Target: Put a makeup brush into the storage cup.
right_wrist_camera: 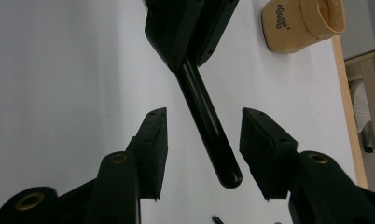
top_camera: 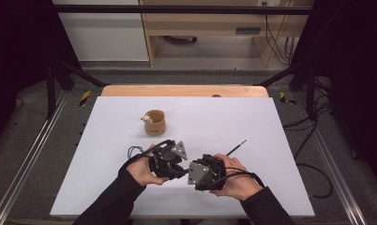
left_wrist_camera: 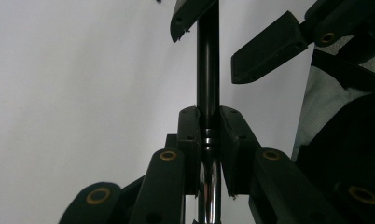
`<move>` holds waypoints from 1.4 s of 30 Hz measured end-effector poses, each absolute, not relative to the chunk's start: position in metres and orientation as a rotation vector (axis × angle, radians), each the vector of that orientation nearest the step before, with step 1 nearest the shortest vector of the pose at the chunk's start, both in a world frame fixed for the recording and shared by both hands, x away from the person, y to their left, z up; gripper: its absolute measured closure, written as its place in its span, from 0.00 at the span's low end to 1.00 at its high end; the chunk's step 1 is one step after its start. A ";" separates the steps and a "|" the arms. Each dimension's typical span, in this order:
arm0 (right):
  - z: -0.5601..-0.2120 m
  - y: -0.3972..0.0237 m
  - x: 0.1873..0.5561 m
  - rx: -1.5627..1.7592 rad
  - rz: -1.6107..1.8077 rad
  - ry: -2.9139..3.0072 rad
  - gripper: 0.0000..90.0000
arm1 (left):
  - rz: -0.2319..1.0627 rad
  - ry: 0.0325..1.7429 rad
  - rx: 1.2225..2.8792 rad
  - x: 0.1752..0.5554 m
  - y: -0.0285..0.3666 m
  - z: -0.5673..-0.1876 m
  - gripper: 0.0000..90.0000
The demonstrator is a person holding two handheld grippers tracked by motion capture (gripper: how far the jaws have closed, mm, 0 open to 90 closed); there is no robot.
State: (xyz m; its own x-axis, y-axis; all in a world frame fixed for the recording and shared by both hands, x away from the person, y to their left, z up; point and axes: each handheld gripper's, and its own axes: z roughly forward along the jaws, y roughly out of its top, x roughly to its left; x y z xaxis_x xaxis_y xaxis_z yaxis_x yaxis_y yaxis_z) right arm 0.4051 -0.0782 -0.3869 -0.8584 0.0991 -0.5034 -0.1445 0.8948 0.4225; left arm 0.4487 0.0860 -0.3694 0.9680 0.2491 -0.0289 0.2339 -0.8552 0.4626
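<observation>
The left gripper [left_wrist_camera: 208,135] has its fingers clamped on a black pen [left_wrist_camera: 208,70] near the bench's [top_camera: 271,122] front middle. The right gripper [right_wrist_camera: 203,144] (fingers wide apart) straddles the pen's rounded end. A tan cup [top_camera: 154,123] stands farther back.

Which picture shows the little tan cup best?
The high view: the whole tan cup stands on the white table, with a small figure at its rim. The right gripper view catches part of it, tilted, at the top edge, beyond the black rod.

Black fingers [right_wrist_camera: 153,154]; brass-ringed screws; dark sleeves [top_camera: 116,199]
</observation>
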 end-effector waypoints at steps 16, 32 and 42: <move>-0.394 -0.071 0.404 -0.149 0.559 2.504 0.76 | 0.038 0.324 2.650 0.446 0.085 -0.370 0.88; -0.393 -0.073 0.401 -0.197 0.550 2.501 0.83 | 0.026 0.320 2.620 0.444 0.086 -0.369 0.87; -0.393 -0.073 0.401 -0.205 0.546 2.518 0.87 | 0.031 0.309 2.605 0.444 0.089 -0.367 0.86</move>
